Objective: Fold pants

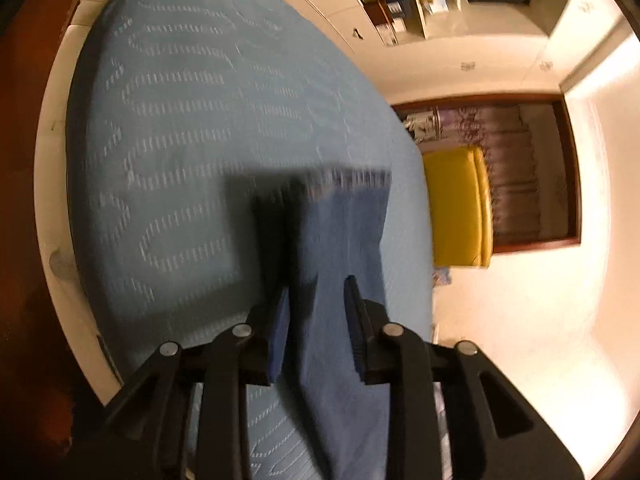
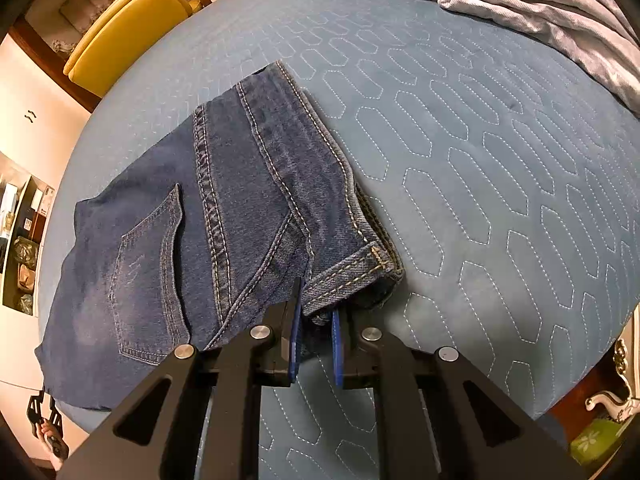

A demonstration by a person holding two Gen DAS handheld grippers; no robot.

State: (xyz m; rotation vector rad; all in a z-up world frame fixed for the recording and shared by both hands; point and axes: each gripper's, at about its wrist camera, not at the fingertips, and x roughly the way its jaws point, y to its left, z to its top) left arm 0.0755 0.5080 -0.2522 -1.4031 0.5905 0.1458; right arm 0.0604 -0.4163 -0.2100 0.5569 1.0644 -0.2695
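Your left black two-finger gripper (image 1: 316, 300) hung with its jaws apart over blurred blue cloth, holding nothing I could make out, while the folded dark-blue denim pants (image 2: 208, 216) lay on the quilted blue bedspread (image 2: 480, 160), their near hem pinched in your right gripper (image 2: 316, 312).

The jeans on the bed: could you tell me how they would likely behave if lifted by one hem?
The jeans would probably droop rather than stay flat, since they lie folded in soft layers. The thick stitched hem at the right gripper looks easy to pinch. On the quilted bed cover they would likely drag, not slide.
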